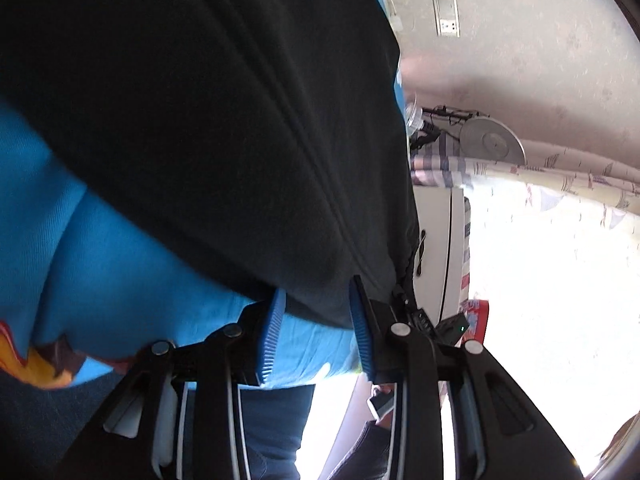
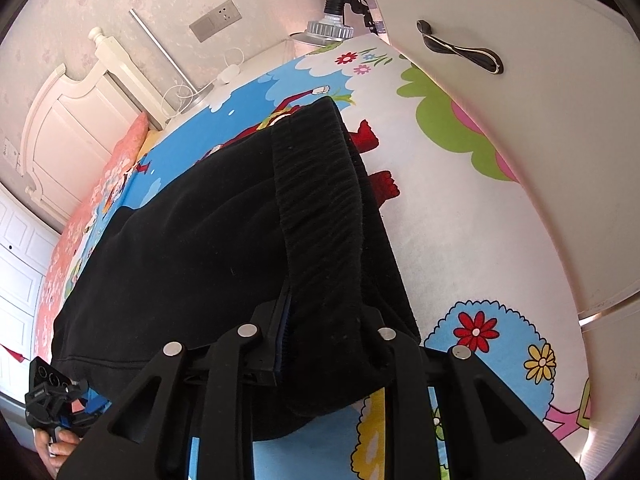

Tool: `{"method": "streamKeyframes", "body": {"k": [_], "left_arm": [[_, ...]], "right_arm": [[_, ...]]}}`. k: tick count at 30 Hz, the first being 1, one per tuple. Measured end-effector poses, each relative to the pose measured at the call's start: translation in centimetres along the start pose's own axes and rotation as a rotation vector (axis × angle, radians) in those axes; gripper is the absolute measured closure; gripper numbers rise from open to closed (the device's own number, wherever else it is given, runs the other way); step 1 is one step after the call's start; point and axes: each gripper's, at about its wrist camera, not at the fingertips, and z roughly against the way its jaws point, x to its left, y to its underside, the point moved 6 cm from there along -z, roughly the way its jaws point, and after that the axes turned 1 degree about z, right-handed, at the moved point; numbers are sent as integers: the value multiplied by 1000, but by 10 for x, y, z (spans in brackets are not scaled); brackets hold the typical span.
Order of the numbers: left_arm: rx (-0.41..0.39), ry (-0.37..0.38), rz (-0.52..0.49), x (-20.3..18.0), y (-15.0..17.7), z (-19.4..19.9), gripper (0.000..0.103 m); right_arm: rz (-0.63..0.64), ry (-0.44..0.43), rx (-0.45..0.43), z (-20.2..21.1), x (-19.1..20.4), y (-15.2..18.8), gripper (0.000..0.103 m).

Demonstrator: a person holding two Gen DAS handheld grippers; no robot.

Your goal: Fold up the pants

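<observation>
Plainly, much is hidden here. In the left wrist view the black pants fill most of the picture, blurred and close, so their far edge cannot be made out; the window side to the right is washed out to white. The left gripper has its blue pads apart, a fold of the pants hanging down between them; whether the pads press on the cloth is hard to tell, and a gap shows beside each one. Under the fold lies the bed sheet, blue with a patch of orange at the lower left.

In the right wrist view the right gripper is clamped on the ribbed waistband of the pants, its fingertips buried in the black cloth. The pants lie spread across the bed, reaching from the gripper away toward the far left, with the waistband running up the middle of the picture. The cartoon sheet is bare to the right of the pants, with flowers and green shapes printed on it. At the lower left corner a hand holds the other gripper by the bed's near edge, partly cut off.

A white headboard stands at the far left, a wall socket above it, and a white cupboard door with a dark handle close on the right.
</observation>
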Motion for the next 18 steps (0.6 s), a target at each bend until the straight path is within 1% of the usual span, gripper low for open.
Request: {"method": "streamKeyframes", "body": {"k": [1,2,3,5,7,9,12,14,16,17,18], "left_arm": [[-3,-15,-4,1,-1,-3,83],[-9,-30,-5,2,-2,-4,92],[-10,-28,-7,1,-2,-5,96],[-30,-39,-42,-8,1,-1,97],[-51,-49,-85,-23,6,4,98],[-72,-61,-128,-37,10,12,98],[-71,-95,-152,-36,12,10,98],[-44,-116,-100,-19,15,-2,98],[-39,-122,-63,-7,16,-10,98],[-36,-105,-38,-4,16,-10,98],[-40,-97,-41,-7,16,-9,98]], "right_arm": [[-4,-5,-1,0,0,0,84],[-13,-14,1,0,-1,0,84],[-19,-19,2,1,-2,-1,84],[-39,-42,10,4,-1,-2,83],[-27,-59,5,11,6,-4,84],[5,-60,-18,18,15,-8,84],[51,-29,-41,17,21,-20,84],[54,-23,-36,10,20,-27,84],[65,-12,-29,2,18,-29,84],[66,-8,-24,-1,17,-29,84],[71,-16,-36,1,18,-30,84]]}}
